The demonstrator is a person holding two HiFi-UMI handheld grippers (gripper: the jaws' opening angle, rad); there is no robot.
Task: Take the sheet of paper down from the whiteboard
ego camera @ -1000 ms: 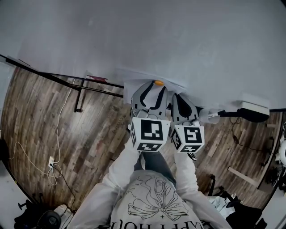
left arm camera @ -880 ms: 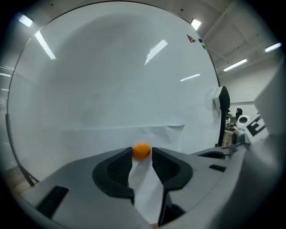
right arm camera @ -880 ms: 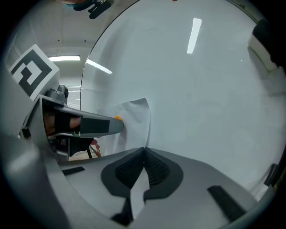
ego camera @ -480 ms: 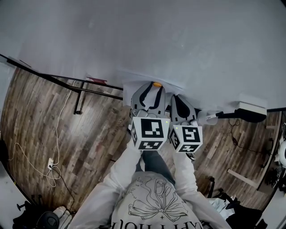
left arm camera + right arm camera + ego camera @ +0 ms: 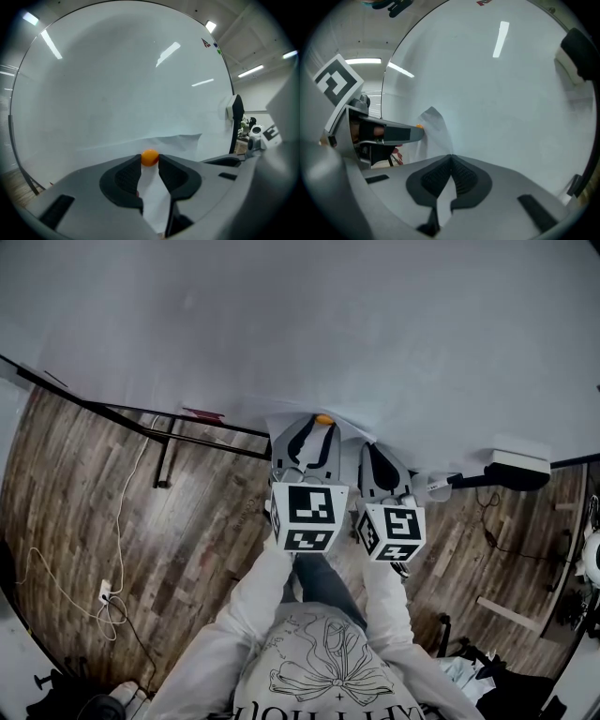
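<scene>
A white sheet of paper hangs on the whiteboard, pinned by a small orange magnet. My left gripper points at the board and its jaws are closing. The magnet sits right between its fingertips, at the sheet's top edge. In the head view the magnet shows just beyond the left gripper. Beside it, my right gripper is shut on the paper's right part, which runs down between its jaws. The right gripper sits lower than the left.
The whiteboard's black stand crosses the wooden floor at left. An eraser holder is mounted at the board's right edge. A white cable lies on the floor at left. The person's sleeves and shirt fill the bottom of the head view.
The left jaws have drawn in slightly around the orange magnet. Both hands stay where they were at the board, and the paper hangs as before.
</scene>
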